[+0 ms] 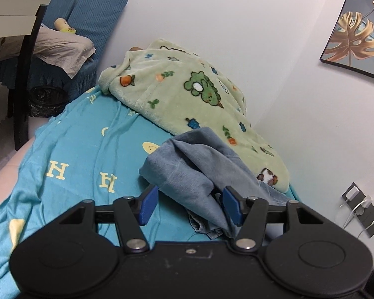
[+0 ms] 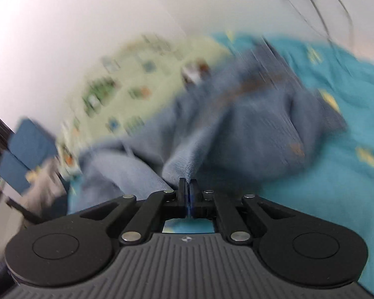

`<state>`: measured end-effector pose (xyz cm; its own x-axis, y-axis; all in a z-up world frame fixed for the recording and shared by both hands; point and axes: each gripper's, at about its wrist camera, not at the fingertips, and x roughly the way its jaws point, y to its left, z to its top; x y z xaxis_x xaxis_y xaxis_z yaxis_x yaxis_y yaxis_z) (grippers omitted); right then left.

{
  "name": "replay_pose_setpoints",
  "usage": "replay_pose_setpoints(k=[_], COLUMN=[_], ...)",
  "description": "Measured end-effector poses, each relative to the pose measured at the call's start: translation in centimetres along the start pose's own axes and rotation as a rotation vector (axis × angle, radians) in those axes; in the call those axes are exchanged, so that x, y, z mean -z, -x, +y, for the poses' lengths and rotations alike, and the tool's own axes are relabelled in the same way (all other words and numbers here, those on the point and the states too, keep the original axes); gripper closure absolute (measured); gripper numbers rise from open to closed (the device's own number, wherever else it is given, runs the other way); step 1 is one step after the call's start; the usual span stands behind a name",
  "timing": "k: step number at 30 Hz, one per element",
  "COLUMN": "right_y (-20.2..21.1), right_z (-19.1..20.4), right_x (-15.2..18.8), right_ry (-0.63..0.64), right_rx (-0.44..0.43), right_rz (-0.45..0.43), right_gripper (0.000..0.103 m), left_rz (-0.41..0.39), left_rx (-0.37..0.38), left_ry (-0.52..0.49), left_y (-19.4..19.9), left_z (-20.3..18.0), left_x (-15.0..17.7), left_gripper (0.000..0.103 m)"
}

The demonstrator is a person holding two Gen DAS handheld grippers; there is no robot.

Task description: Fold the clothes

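Jaws of the right gripper (image 2: 187, 186) are pressed together on a seamed fold of the faded blue denim garment (image 2: 236, 114), pinched right at the fingertips. From that pinch the cloth fans out towards twelve and one o'clock, its bulk heaped on the turquoise bedsheet with pale yellow letters (image 2: 336, 186); the view is badly smeared.

The left gripper (image 1: 190, 205) has its blue pads standing apart. The denim (image 1: 187, 164) drapes down between them against the right-hand pad; whether that pad bears on it I cannot tell. The heap runs from five towards eleven o'clock, and behind it, at twelve to one, lies the pale green fleece blanket with cartoon prints (image 1: 187, 87).

Judging by this, the right hand already has its corner, and the left still needs one.
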<state>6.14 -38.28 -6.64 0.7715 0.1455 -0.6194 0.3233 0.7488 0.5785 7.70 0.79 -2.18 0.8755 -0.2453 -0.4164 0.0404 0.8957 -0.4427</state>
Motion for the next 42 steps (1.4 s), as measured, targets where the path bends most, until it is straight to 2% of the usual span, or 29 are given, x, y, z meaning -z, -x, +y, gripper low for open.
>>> replay_pose_setpoints(k=[2,4,8,11,13,15,18,19,23,26,27,33,35,36,38,39,42], right_y=[-1.2,-2.3,-2.9,-2.5,-1.6,-0.4,0.5,0.6,-1.1,-3.3,-4.1,-6.8,-7.1,-7.0,-6.7,-6.5,-5.4], right_z=[-1.3,-1.4,0.1,-0.3,-0.7,-1.3,-3.0,-3.9,-7.6,-9.5,-9.7,-11.2,-12.0,-12.1,-11.6,-11.1,-8.6], right_x=[1.7,2.5,2.7,2.5,2.1,1.6,-0.2,-1.0,-3.7,-4.2,-4.3,-5.1,-5.3,-5.5,-5.8,-6.0,-7.1], right_ry=[-0.037,-0.031,0.055,0.019,-0.027,-0.101,-0.226,-0.278,-0.498,-0.614,-0.625,-0.649,-0.669,-0.676,-0.652,-0.625,-0.479], right_rx=[0.056,0.096,0.147,0.16,0.168,0.141,0.111,0.12,0.193,0.141,0.134,0.261,0.256,0.236,0.219,0.194,0.158], right_rz=[0.097,0.147,0.127,0.093,0.036,-0.033,-0.094,-0.102,-0.085,-0.013,0.005,0.014,-0.001,-0.022,-0.053,-0.076,-0.167], right_gripper=[0.102,0.102,0.098,0.085,0.058,0.044,0.03,0.03,0.029,0.03,0.03,0.029,0.039,0.054,0.068,0.084,0.09], left_rz=[-0.002,0.0,0.012,0.025,0.033,0.038,0.037,0.038,0.044,0.055,0.062,0.101,0.112,0.117,0.119,0.118,0.108], left_rx=[-0.003,-0.004,-0.007,-0.012,-0.012,-0.008,-0.015,-0.013,-0.011,-0.013,-0.009,-0.017,-0.023,-0.023,-0.024,-0.024,-0.028], left_ry=[0.0,-0.004,-0.019,-0.015,-0.004,0.006,0.008,0.015,0.034,0.05,0.059,0.081,0.094,0.1,0.101,0.098,0.092], left_y=[0.2,0.3,0.3,0.3,0.3,0.4,0.4,0.5,0.4,0.0,-0.2,-1.2,-1.8,-2.0,-2.0,-1.9,-1.7], left_z=[0.1,0.0,0.1,0.3,0.5,0.4,0.5,0.5,0.6,0.7,0.7,1.1,1.2,1.3,1.4,1.4,1.2], left_x=[0.1,0.3,0.5,0.8,1.1,1.2,1.2,1.3,1.3,1.3,1.3,1.7,1.7,1.7,1.8,1.8,1.8], left_gripper=[0.049,0.049,0.049,0.049,0.049,0.049,0.049,0.049,0.049,0.049,0.049,0.049,0.049,0.049,0.049,0.049,0.049])
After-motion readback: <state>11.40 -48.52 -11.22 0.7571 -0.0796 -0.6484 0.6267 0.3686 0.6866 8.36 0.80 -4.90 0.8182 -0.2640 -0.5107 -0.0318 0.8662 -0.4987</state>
